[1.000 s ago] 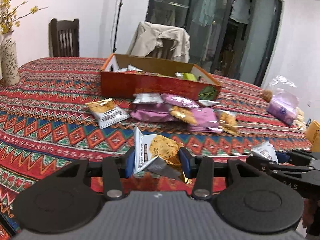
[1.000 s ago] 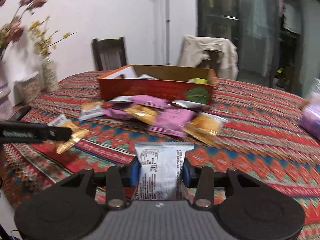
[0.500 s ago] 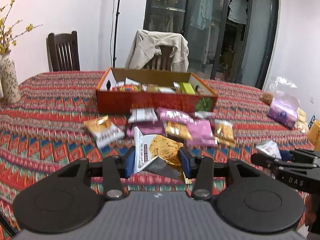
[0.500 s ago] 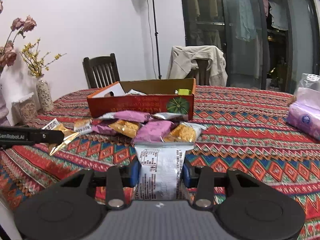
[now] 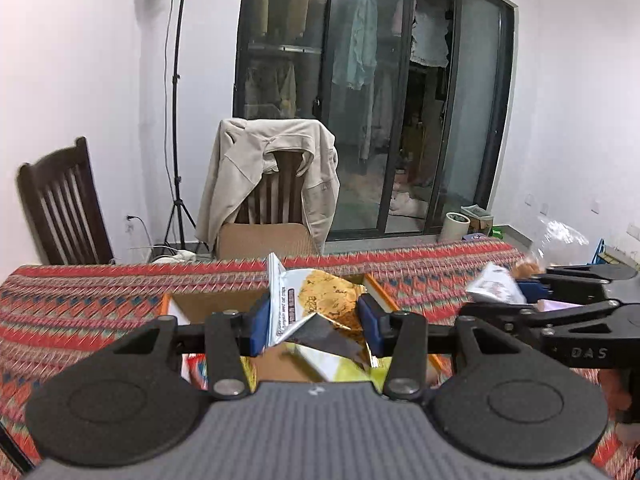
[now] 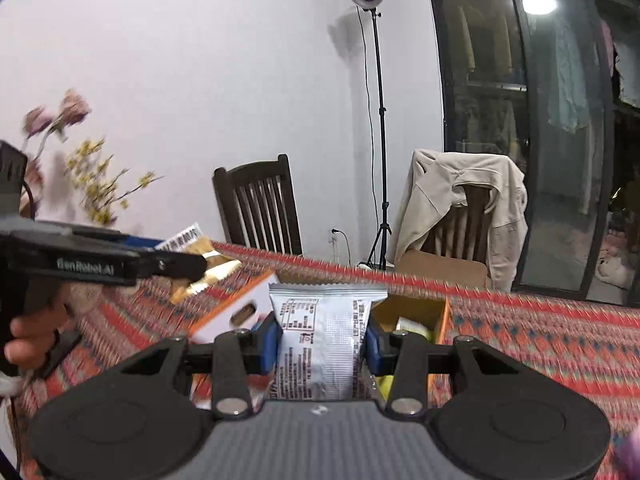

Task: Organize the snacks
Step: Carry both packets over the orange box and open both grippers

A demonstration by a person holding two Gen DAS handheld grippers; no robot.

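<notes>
Both my hand-held grippers clamp 1 packet each, left [image 5: 312, 322] the gold cookie packet [image 5: 316, 304], right [image 6: 322, 346] the silver packet [image 6: 324, 340], poised over the box [image 6: 436, 312] for dropping in.

R hand-held gripper [image 6: 322, 340] clamps silver packet [image 6: 322, 344] above box [image 6: 434, 320].

Both wrist views low over table [image 5: 80, 304], facing chairs, sharing box [image 6: 416, 308]
</notes>
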